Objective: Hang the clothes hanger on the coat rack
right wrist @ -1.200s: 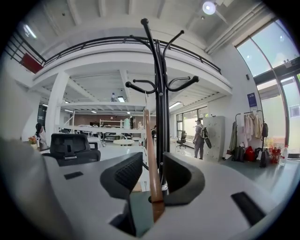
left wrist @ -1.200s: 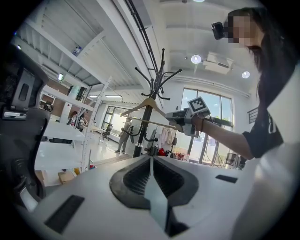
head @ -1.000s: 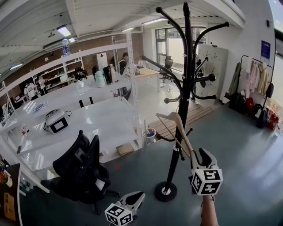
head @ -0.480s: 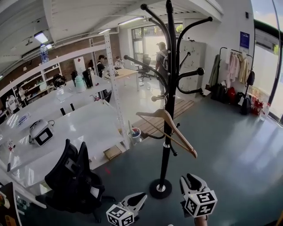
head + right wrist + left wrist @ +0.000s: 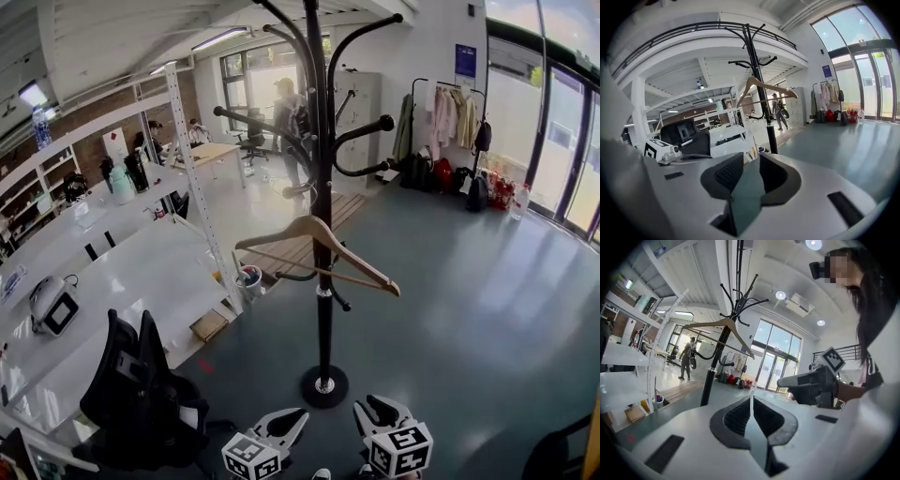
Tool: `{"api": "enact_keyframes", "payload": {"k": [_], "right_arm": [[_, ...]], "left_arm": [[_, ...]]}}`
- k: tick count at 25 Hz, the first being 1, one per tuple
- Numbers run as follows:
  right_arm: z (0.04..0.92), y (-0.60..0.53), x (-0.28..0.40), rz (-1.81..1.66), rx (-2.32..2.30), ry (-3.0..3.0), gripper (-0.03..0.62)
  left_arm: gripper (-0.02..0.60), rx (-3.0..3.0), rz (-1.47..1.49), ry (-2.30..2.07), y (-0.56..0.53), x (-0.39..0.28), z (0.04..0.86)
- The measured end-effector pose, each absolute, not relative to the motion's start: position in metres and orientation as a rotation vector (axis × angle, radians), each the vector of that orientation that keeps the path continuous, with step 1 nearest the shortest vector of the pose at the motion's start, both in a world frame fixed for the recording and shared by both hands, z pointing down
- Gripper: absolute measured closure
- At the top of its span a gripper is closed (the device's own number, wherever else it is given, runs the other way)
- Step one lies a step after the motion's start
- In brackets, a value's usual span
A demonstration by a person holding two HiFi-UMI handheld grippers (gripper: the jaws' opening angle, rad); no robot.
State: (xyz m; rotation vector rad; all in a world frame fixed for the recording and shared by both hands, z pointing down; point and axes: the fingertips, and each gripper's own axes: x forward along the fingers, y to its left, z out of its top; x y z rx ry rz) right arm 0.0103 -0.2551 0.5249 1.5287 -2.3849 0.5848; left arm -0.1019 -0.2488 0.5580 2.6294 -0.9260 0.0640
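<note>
Hanger (image 5: 319, 246) hangs from the coat rack (image 5: 323, 309), well apart from the left tongs (image 5: 295, 415), pressed together on nothing, and the right tongs (image 5: 375, 410), parted and empty, so the hanging step looks finished, and the next move probably calls only for keeping clear.

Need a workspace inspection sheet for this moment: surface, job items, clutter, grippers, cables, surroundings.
surface: grey floor, smooth and reflective.
job's things: wooden hanger hangs on the black coat rack, tilted, touched by neither gripper.
clutter: black office chair left of the rack; small bin by the white shelving.
grippers: left gripper fingers together, nothing held; right gripper fingers apart, nothing between them; both low, short of the rack's base.
cables: nothing seen.
surroundings: person in the background beyond the rack; clothes rail near the glass front.
</note>
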Motion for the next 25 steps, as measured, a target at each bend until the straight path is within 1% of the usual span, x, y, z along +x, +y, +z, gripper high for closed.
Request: {"api": "enact_keyframes", "payload": {"k": [8, 15, 18, 22, 25], "right_arm": [[0.531, -0.226, 0.012, 0.565, 1.481, -2.387, 0.491], [0.541, -0.182, 0.041, 0.534, 1.373, -2.395, 0.522], [0.546, -0.162, 0.060, 0.546, 1.339, -2.397, 0.546], [0.553, -0.132, 0.081, 0.548, 1.272, -2.403, 0.556], [0.555, -0.108, 0.088, 0.553, 1.206, -2.422, 0.557]], "left_arm": [[0.565, 2.655, 0.043, -0.866, -0.227, -0.071, 0.548], [0.565, 2.650, 0.047, -0.903, -0.192, -0.030, 0.545], [0.565, 2.635, 0.044, -0.926, -0.170, -0.009, 0.544], [0.565, 2.616, 0.019, -0.980, -0.137, 0.016, 0.543], [0.565, 2.595, 0.008, -1.047, -0.112, 0.021, 0.546]]}}
